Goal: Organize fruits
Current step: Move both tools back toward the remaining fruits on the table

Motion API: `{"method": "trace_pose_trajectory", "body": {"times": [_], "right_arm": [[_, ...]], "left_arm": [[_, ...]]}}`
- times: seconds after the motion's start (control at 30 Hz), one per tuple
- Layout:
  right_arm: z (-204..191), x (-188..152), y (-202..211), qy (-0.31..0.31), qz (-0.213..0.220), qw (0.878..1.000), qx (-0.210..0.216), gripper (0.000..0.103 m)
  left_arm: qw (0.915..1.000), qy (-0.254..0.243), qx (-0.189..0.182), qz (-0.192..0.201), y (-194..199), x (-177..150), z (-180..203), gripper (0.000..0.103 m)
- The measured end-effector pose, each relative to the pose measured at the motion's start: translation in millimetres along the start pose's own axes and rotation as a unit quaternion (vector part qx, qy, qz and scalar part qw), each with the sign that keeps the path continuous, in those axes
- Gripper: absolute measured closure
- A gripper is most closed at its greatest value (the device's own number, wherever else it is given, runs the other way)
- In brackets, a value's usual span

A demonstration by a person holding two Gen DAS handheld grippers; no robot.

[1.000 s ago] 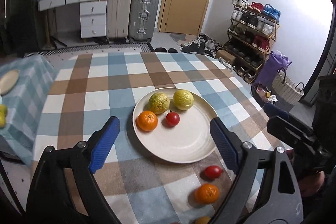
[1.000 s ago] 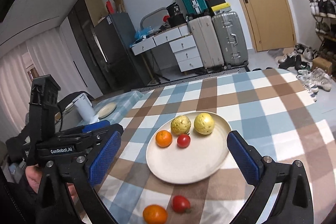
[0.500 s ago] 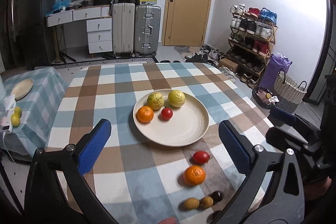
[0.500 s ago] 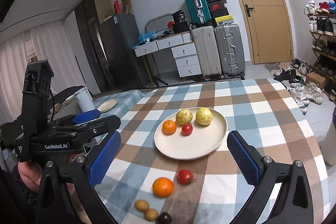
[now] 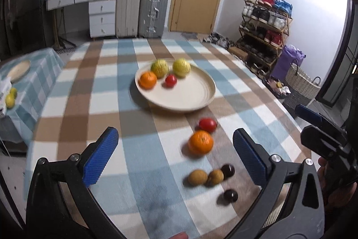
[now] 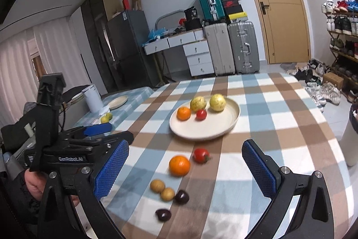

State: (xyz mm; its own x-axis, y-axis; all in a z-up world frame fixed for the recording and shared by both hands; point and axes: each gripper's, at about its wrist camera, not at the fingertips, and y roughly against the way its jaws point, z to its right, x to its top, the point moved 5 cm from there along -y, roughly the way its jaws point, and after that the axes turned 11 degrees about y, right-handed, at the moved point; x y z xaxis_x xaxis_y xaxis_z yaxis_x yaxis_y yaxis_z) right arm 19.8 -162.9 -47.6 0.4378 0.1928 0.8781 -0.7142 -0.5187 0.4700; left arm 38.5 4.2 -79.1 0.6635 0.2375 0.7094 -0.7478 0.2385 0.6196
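A cream plate (image 5: 192,95) (image 6: 221,127) on the checked tablecloth holds an orange (image 5: 147,80), a small tomato (image 5: 171,80) and two yellow-green fruits (image 5: 181,67). In front of it lie a loose tomato (image 5: 208,124) (image 6: 201,155), an orange (image 5: 200,141) (image 6: 179,165), two small brown fruits (image 5: 197,177) (image 6: 157,185) and two dark ones (image 5: 230,195) (image 6: 163,214). My left gripper (image 5: 175,156) is open above the cloth, nothing between its blue pads. My right gripper (image 6: 185,168) is open too, empty, framing the loose fruit. Each gripper shows at the edge of the other's view.
A side table at the left carries a small plate (image 6: 118,102), a white jug (image 6: 92,98) and yellow fruit (image 5: 10,100). Suitcases (image 5: 153,11), a drawer unit and a door stand behind. A shoe rack (image 5: 264,21) and a woven basket (image 5: 301,87) sit right of the table.
Both grippers have pulled back from the plate toward the near table edge, bringing the small brown and dark fruits into view. The left jaws widened a little early on. No fruit moved.
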Motion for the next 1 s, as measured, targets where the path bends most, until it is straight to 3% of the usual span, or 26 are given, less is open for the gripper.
{"method": "trace_pose_trajectory", "body": {"times": [0.27, 0.63, 1.0], "right_arm": [[-4.5, -30.1, -2.9, -0.012, -0.029, 0.999, 0.015, 0.0], [-9.7, -64.0, -17.2, -0.021, -0.069, 0.997, 0.032, 0.0], [-9.0, -66.8, -23.8, -0.028, -0.076, 0.996, 0.04, 0.0]], "left_arm": [[0.9962, 0.029, -0.029, -0.077, -39.6, -32.7, -13.1, 0.001], [0.9888, 0.05, -0.07, -0.122, -70.3, -51.6, -17.5, 0.004], [0.9837, 0.039, -0.098, -0.146, -81.1, -60.5, -10.0, 0.048]]}}
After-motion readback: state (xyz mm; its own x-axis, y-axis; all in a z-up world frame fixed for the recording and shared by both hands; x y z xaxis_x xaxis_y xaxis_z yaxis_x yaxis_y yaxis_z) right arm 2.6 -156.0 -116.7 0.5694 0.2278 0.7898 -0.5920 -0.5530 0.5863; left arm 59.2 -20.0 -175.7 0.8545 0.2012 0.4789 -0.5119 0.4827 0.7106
